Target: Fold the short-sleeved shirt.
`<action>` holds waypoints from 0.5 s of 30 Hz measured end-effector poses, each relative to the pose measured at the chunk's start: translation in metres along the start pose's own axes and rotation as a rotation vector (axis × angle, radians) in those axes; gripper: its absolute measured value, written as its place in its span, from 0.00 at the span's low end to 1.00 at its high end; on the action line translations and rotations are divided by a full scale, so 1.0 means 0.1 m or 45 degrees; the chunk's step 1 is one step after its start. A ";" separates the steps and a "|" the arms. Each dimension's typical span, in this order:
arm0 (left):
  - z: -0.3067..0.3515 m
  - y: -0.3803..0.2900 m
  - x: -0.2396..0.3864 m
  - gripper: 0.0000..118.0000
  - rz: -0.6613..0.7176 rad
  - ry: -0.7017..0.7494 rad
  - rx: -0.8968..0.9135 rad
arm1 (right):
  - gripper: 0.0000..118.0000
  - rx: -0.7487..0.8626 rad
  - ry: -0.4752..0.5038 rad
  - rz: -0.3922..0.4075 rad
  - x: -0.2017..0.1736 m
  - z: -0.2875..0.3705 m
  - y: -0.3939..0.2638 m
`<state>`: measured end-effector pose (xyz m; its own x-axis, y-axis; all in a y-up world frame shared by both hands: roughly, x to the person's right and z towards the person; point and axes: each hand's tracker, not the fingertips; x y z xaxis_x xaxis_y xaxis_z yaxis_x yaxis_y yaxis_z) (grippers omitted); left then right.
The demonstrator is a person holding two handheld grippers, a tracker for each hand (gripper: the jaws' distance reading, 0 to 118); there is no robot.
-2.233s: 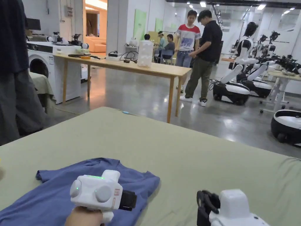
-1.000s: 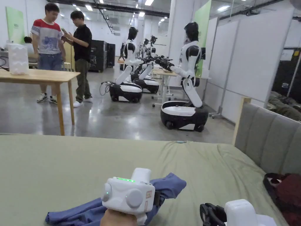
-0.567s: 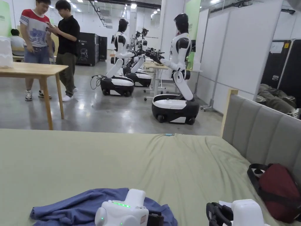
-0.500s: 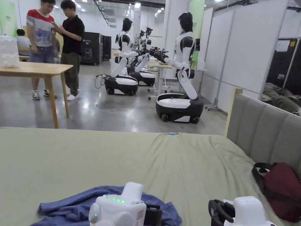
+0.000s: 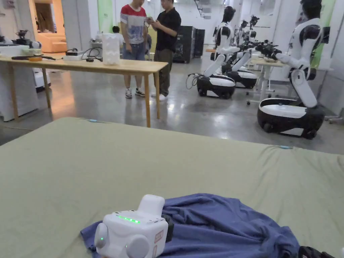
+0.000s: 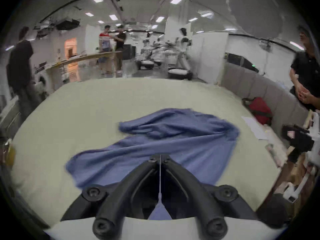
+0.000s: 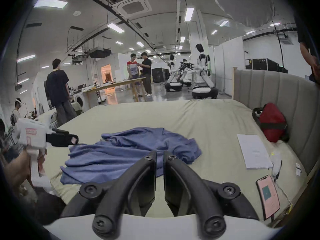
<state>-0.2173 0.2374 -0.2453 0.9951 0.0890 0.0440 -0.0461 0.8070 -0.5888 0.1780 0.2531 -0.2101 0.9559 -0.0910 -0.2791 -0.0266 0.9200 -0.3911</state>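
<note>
A blue short-sleeved shirt (image 6: 173, 139) lies crumpled on a wide, pale green bed sheet (image 5: 168, 161), near the bed's near edge.

In the left gripper view, the left gripper (image 6: 160, 157) has its two black jaws pressed together with a thin fold of the blue shirt pinched between them; a sliver of blue cloth shows low down between the jaws. From this pinch the cloth stretches away in a taut ridge. In the head view the gripper's white body, with green lights on top, sits over the shirt's left part.

In the right gripper view, the right gripper (image 7: 160, 154) has its jaws nearly together, with a narrow slit left between them. Its tips sit just at the shirt's near right part; whether they touch the cloth cannot be told.

Beyond the shirt the sheet is bare and flat all the way to the far edge. To the right of the shirt lie a white sheet of paper (image 7: 253, 150) and a phone (image 7: 268, 196), and a red bag (image 7: 271, 121) leans against a grey padded headboard (image 7: 277, 91). Past the bed's far edge stand a wooden table (image 5: 100, 65), two people talking, and white humanoid robots (image 5: 295, 77) on a polished floor.
</note>
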 end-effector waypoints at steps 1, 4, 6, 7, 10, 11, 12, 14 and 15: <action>-0.03 -0.01 -0.28 0.00 0.038 0.063 -0.041 | 0.08 -0.006 0.004 0.003 -0.02 -0.03 -0.01; -0.17 -0.07 -1.14 0.00 0.172 0.280 -0.161 | 0.08 -0.027 0.023 0.014 -0.08 -0.12 -0.01; -0.27 -0.12 -1.62 0.03 0.264 0.389 -0.230 | 0.08 -0.042 0.032 0.022 -0.10 -0.21 -0.01; -0.31 -0.15 -1.82 0.06 0.323 0.435 -0.234 | 0.08 -0.047 0.035 0.024 -0.05 -0.28 -0.07; -0.49 -0.18 -2.12 0.71 0.352 0.461 -0.249 | 0.08 -0.076 0.031 0.048 -0.04 -0.41 -0.07; -0.57 -0.20 -2.10 0.96 0.342 0.446 -0.272 | 0.08 -0.083 0.029 0.043 -0.02 -0.41 -0.06; -0.61 -0.20 -2.07 0.99 0.320 0.433 -0.297 | 0.08 -0.092 0.028 0.034 0.00 -0.45 -0.06; -0.76 -0.21 -2.00 0.99 0.290 0.417 -0.322 | 0.08 -0.095 0.015 0.021 0.05 -0.51 -0.06; -0.83 -0.23 -1.97 0.99 0.279 0.421 -0.333 | 0.08 -0.099 0.007 0.020 0.08 -0.54 -0.06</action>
<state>-0.4053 0.1528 -0.3078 0.9410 0.0157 -0.3381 -0.2764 0.6121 -0.7409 0.1704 0.2264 -0.2570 0.9535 -0.0791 -0.2907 -0.0646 0.8888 -0.4538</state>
